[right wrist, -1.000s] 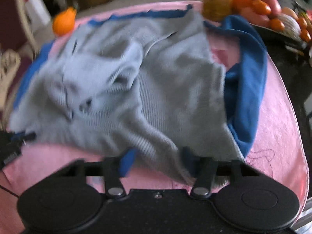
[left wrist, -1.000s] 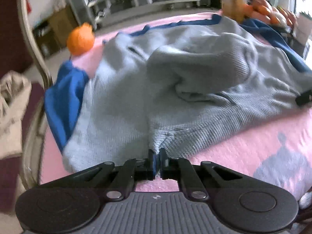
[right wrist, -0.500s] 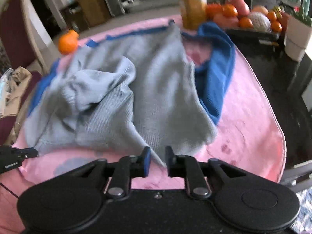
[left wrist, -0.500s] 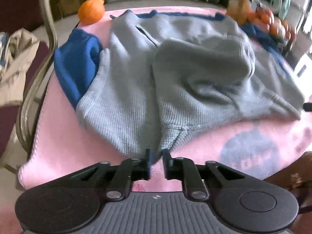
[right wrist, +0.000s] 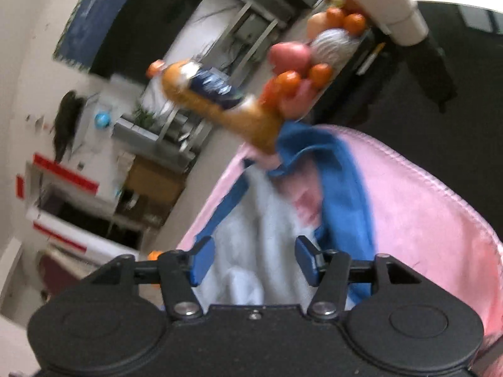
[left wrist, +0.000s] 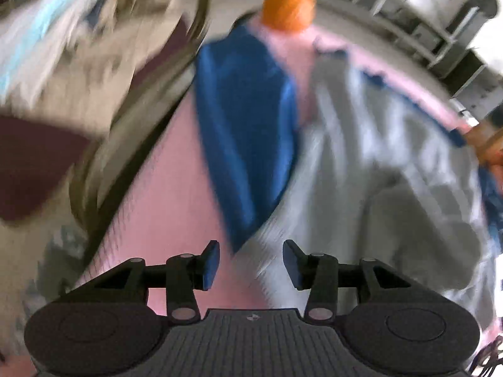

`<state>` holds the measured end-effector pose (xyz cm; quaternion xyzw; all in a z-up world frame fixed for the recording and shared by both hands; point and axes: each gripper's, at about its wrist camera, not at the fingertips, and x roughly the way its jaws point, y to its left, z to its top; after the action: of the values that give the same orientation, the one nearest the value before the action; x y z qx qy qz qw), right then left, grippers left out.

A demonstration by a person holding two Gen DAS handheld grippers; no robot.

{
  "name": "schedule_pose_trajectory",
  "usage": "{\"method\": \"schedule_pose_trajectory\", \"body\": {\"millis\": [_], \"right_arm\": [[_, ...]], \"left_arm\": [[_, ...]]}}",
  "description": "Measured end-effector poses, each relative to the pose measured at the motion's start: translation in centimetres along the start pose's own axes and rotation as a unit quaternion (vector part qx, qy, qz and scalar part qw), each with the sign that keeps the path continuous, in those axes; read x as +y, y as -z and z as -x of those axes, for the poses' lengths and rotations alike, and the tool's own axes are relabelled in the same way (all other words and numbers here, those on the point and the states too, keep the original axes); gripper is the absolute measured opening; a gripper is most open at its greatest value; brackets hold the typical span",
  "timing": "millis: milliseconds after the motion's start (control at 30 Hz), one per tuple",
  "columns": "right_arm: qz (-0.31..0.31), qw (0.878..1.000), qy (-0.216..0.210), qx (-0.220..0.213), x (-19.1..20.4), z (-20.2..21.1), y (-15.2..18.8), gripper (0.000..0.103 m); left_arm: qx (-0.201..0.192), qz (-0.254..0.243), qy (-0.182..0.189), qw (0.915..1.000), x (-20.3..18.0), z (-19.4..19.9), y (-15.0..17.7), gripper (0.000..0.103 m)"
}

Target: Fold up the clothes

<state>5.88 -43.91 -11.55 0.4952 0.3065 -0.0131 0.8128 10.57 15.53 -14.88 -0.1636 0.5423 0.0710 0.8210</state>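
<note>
- Pink cloth covers the table under us in both wrist views, which are tilted and blurred.
- Nearest in the left view, our left gripper has its jaws opening with nothing between them; it hangs over the pink cloth just beside the near corner of the grey knit garment.
- Our right gripper is also opening and grips nothing; the pale grey knit lies below and beyond its gap, not pinched.
- We judge the grey knit garment soft, light and limp, likely to sag and bunch when lifted. A hem corner or side edge looks like the best place to pinch, one gripper at each.
- Blue fabric lies under and beside the grey knit, so a deep pinch could catch both layers.
- Farther off, an orange ball-like object sits at the table's far edge, clear of the garment.
- In the right view, an amber bottle stands touching or just beside the blue fabric; a tug could tip it. A tray of fruit sits behind it.
- A chair piled with laundry stands beside the table.
</note>
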Motion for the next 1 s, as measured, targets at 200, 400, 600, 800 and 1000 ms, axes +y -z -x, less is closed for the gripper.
{"method": "schedule_pose_trajectory", "body": {"millis": [200,400,600,800,1000], "right_arm": [[-0.037,0.996,0.078,0.013,-2.7,-1.2,-0.1,0.056],[-0.028,0.984,0.155,0.08,-3.5,-4.0,0.8,0.05],[0.019,0.974,0.189,0.122,-2.4,-7.7,2.5,0.007],[0.159,0.957,0.243,-0.006,2.1,-3.8,5.1,0.005],[0.101,0.957,0.27,0.012,-1.6,-1.8,4.7,0.004]], "left_arm": [[-0.009,0.01,0.002,0.9999,-0.6,-0.7,0.0,0.051],[-0.037,-0.019,-0.007,0.9991,-3.0,-1.1,-0.1,0.036],[-0.08,-0.051,-0.03,0.9951,-4.8,-0.5,0.6,0.016],[-0.12,-0.031,-0.062,0.9904,-3.4,2.5,2.8,0.017],[-0.113,-0.061,-0.09,0.9876,-3.9,1.9,4.5,0.02]]}}
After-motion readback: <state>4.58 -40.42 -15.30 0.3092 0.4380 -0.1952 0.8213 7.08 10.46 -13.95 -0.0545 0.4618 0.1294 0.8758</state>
